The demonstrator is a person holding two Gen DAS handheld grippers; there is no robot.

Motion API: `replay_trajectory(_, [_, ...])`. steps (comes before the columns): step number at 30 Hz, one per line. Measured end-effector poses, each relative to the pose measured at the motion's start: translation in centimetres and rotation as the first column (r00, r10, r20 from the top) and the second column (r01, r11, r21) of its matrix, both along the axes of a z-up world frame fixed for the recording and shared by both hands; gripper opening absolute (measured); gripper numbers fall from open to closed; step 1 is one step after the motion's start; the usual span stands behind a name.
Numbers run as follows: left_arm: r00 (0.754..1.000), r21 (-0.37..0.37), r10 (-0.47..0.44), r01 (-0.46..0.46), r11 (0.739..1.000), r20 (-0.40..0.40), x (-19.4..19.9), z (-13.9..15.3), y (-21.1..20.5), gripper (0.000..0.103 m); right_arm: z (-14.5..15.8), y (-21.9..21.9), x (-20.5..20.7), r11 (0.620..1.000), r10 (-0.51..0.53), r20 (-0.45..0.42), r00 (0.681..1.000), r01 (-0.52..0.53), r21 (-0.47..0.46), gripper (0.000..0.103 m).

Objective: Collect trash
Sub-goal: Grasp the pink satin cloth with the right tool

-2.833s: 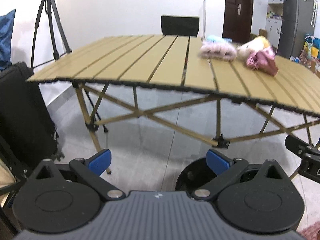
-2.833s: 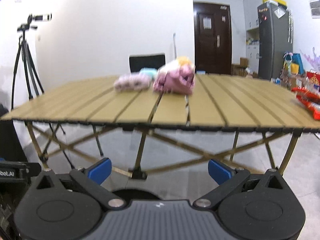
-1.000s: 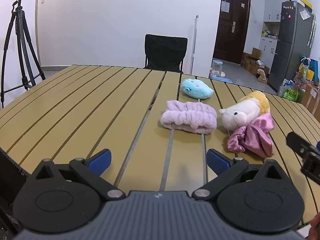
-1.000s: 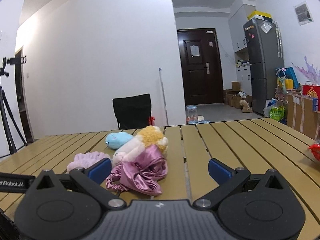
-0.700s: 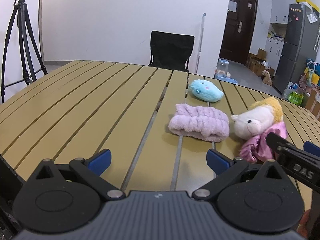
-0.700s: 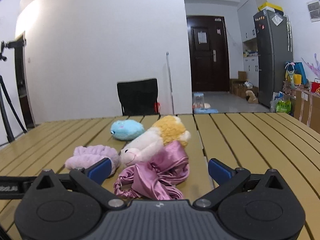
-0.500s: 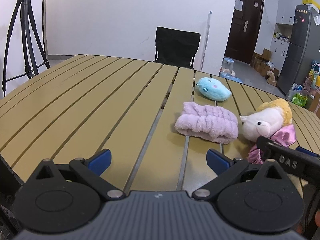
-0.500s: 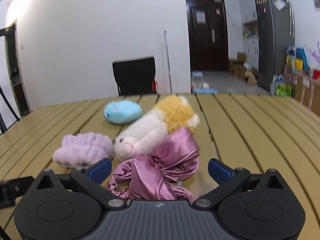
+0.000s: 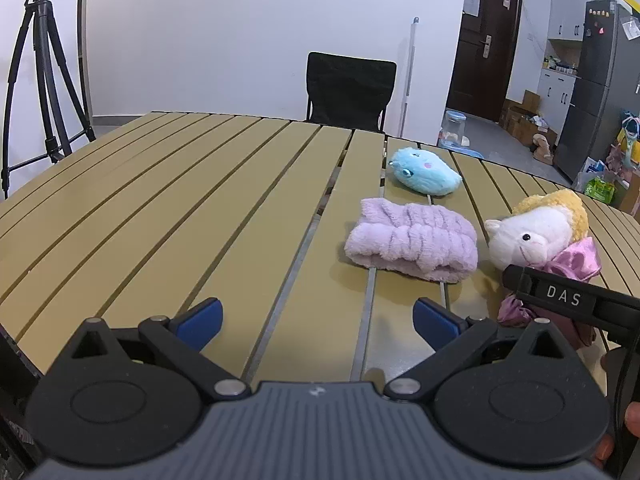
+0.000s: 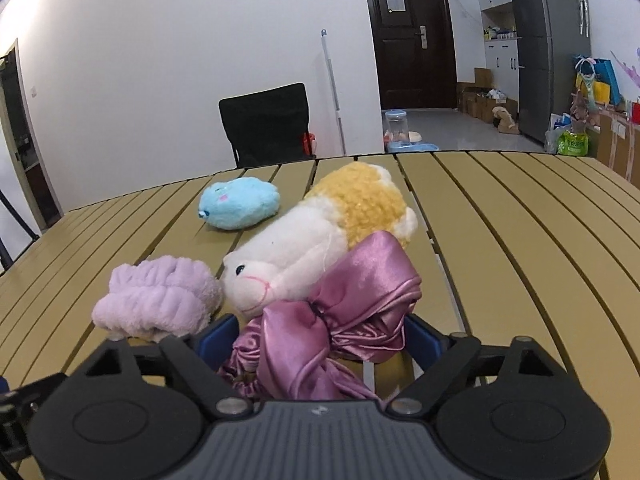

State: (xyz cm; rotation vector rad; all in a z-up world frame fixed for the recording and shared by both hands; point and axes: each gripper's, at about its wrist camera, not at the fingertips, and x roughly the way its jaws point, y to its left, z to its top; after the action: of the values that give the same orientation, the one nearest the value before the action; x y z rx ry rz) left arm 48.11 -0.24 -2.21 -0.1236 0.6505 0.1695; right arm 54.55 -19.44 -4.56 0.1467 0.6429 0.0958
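Several soft items lie on a slatted tan table (image 9: 160, 208). A shiny pink satin bow (image 10: 340, 312) lies between the open fingers of my right gripper (image 10: 320, 340), not clamped. Behind it lies a white and yellow plush animal (image 10: 320, 236), with a lilac fluffy headband (image 10: 160, 296) to its left and a blue plush (image 10: 240, 202) farther back. My left gripper (image 9: 316, 316) is open and empty above bare table, left of the headband (image 9: 412, 246). The plush animal (image 9: 536, 228), blue plush (image 9: 424, 176) and bow (image 9: 576, 258) show at its right.
A black chair (image 9: 348, 88) stands behind the table's far edge. A tripod (image 9: 44, 72) stands at the left. A dark door (image 10: 412, 36), a grey fridge (image 10: 548, 40) and floor clutter are at the back right. The right gripper's body (image 9: 568, 300) crosses the left view.
Both grippers rose from below the table edge to above its top and moved forward. My right gripper closed in on the pink bow, which now sits between its fingers.
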Motion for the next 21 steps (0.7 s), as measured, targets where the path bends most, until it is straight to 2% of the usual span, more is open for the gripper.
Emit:
replay_trajectory(5, [1.0,-0.003,0.003,-0.003,1.0,0.002,0.0,0.1,0.0,0.103,0.0,-0.7,-0.4,1.0,0.011,0.0,1.0,-0.011,0.023,0.078])
replay_trajectory(7, [1.0,-0.004,0.002,-0.002,1.0,0.005,-0.1,0.2,0.0,0.103,0.1,-1.2,-0.6,1.0,0.007,0.003,1.0,-0.007,0.03,0.07])
replay_trajectory(12, [1.0,-0.003,-0.001,0.001,1.0,0.011,-0.3,0.4,-0.1,0.103,0.1,-1.8,-1.3,0.999,0.023,0.01,1.0,-0.023,0.049,0.06])
replay_trajectory(16, [1.0,-0.006,-0.001,0.001,1.0,0.01,-0.3,0.4,0.0,0.103,0.2,-2.3,-1.9,0.997,0.028,0.022,0.999,-0.029,0.066,0.046])
replay_trajectory(21, [1.0,-0.009,-0.002,0.002,1.0,0.012,-0.4,0.5,-0.1,0.103,0.4,-3.3,-2.5,0.996,0.02,0.039,0.999,-0.023,0.092,0.038])
